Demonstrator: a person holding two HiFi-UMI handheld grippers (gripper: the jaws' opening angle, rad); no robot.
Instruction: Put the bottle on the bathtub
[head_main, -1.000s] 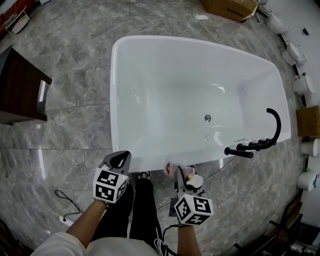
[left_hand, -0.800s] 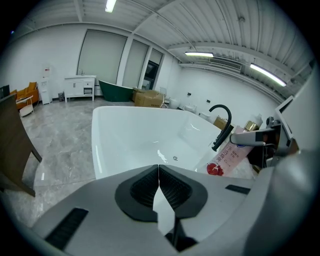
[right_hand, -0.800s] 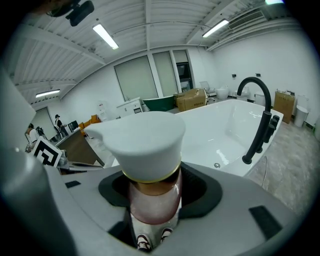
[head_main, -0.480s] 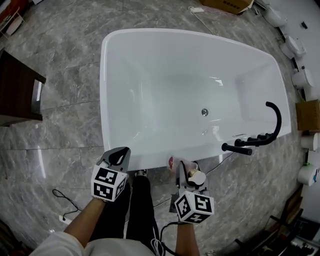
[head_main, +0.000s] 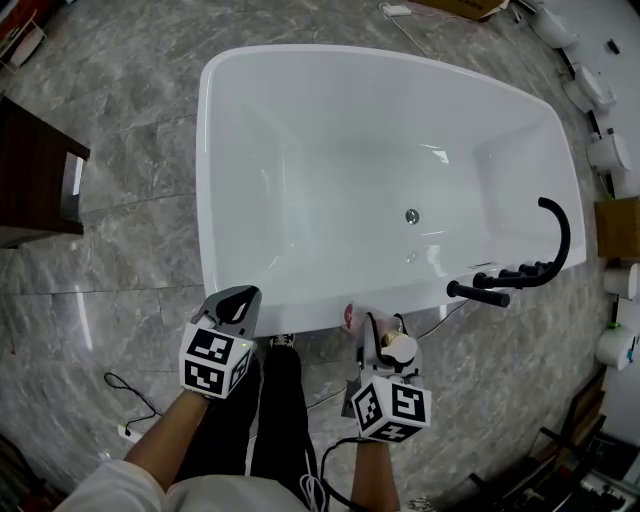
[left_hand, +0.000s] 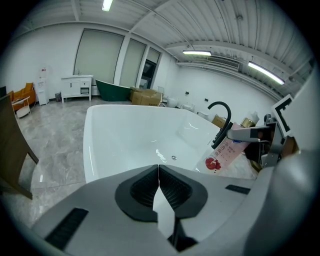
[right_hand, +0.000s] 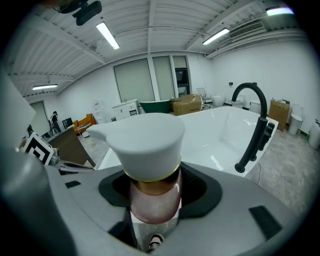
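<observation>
A: Bottle status?
B: Bottle (right_hand: 150, 172) is pinched just under the pump collar by the right gripper (head_main: 378, 335), off the bathtub's (head_main: 204, 180) 6 o'clock rim. Left gripper (head_main: 236, 306) is pressed together, empty.
A: Handling?
B: Judged light, stiff, slick plastic; upper body is favoured.

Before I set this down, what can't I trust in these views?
- Base of the bottle: in the right gripper view, hidden below its own cap and the jaws.
- Gap between bottle and bathtub rim: in the head view, the right gripper covers it.
- Label print: in the left gripper view, too small to read.
</observation>
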